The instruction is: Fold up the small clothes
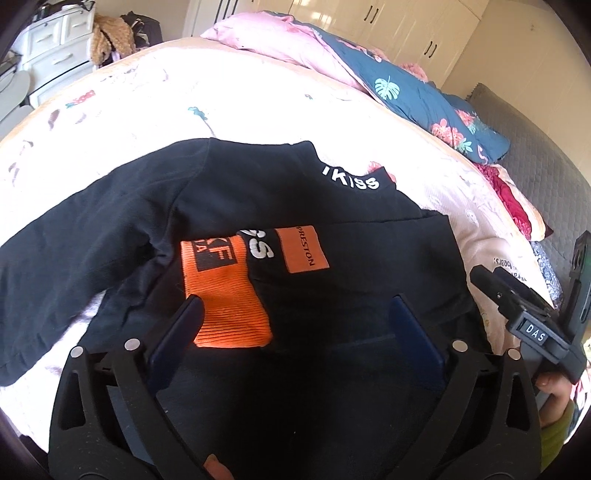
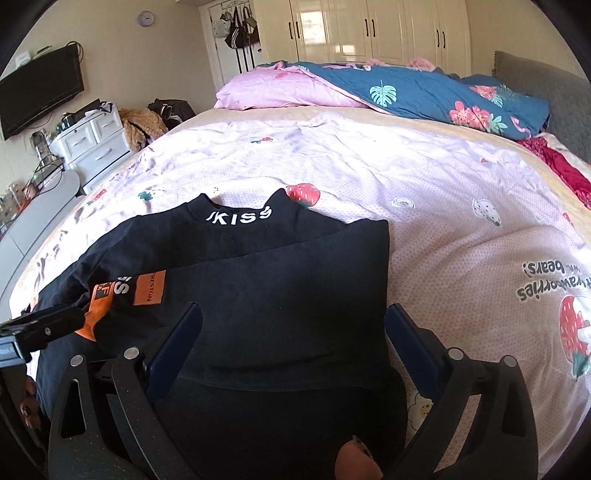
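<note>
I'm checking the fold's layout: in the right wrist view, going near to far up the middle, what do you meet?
Right hand-held gripper → black top → its KISS collar → strawberry-print sheet → pink pillow → white wardrobe.

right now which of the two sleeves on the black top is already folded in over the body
The sleeve with the orange cuff: it lies across the chest of the black top. The other sleeve is spread out sideways on the bedsheet.

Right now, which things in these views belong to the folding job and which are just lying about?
Job:
black top, one sleeve folded over its front
orange cuff
left gripper, open
right gripper, open

Lying about:
blue floral quilt
pink pillow
white drawers
wall television
</note>
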### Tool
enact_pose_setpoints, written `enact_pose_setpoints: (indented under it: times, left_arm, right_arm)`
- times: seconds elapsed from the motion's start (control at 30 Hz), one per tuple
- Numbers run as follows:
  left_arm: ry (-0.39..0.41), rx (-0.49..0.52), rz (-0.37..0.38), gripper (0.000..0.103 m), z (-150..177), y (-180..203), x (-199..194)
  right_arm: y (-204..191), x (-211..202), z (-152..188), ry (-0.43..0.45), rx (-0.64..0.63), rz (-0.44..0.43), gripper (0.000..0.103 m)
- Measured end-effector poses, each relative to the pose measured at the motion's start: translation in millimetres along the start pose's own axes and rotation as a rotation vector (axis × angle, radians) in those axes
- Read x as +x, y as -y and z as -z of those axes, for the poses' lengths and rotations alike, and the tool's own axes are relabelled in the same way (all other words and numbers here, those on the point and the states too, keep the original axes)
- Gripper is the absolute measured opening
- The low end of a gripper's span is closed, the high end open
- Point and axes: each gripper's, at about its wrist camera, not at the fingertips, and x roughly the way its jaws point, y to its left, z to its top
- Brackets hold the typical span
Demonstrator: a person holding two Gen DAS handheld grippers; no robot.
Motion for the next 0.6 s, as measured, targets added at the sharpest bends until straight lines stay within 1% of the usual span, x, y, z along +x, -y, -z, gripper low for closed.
enact_pose_setpoints:
  times: [0.2,0.47,0.6]
  left_arm:
    - [0.013,-0.013,-0.016,0.094,0.3,-9.0,-11.9]
    - [0.032,-0.061,-0.009,0.094,2.7,-25.8,-32.4]
    - [0.052,-0.064,-0.018,0.094,4.0,-33.7,-47.1]
  right_arm:
    - [-10.6,-6.9,-1.3,0.019,-0.012,-0.008,0.099]
    - [-29.8,-24.6,-5.9,0.068,-0.032,-0.015,0.099]
    - [-41.4,-32.3,-6.2,0.086,-0.044,-0.023,0.099]
